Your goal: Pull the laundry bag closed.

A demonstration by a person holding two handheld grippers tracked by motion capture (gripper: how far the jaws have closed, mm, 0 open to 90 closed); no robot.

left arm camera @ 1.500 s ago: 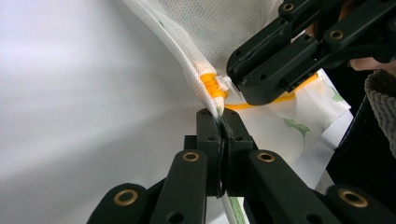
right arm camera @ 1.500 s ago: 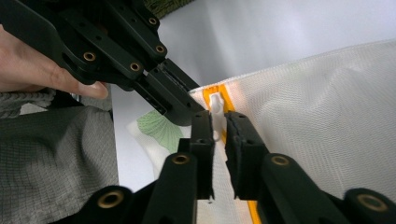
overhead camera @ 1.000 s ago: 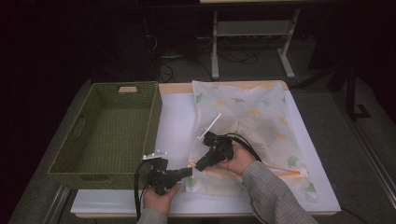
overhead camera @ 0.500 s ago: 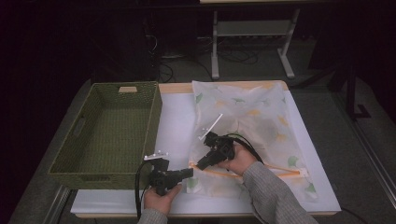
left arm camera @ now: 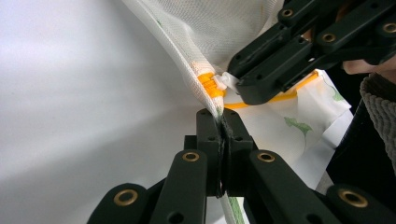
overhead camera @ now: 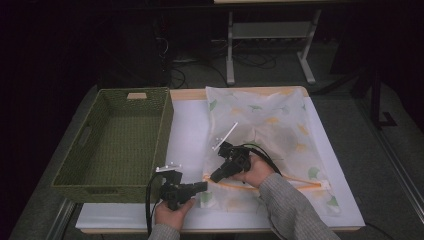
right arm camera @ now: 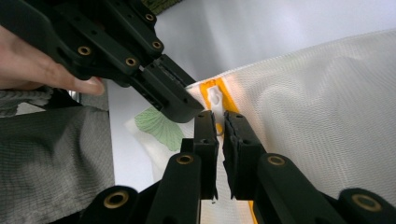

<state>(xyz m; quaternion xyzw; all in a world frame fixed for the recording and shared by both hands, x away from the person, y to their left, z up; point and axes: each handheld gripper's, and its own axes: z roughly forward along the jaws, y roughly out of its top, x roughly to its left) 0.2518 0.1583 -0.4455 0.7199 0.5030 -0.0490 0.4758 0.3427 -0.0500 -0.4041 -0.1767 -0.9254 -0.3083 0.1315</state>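
While the left gripper pinched the white mesh bag's corner, the right gripper gripped the white zip pull. The orange zip ran rightward from that corner, away from the left gripper.

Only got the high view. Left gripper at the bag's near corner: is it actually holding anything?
Observer: Yes. In the left gripper view the left gripper is shut on the mesh bag edge, just below the orange zipper.
Operator: And the right?
Observer: The right gripper has just been closing; its tips pinch the white zipper pull.
Operator: Where's the pull along the zip?
Observer: At the very end, right beside the left gripper's jaws.
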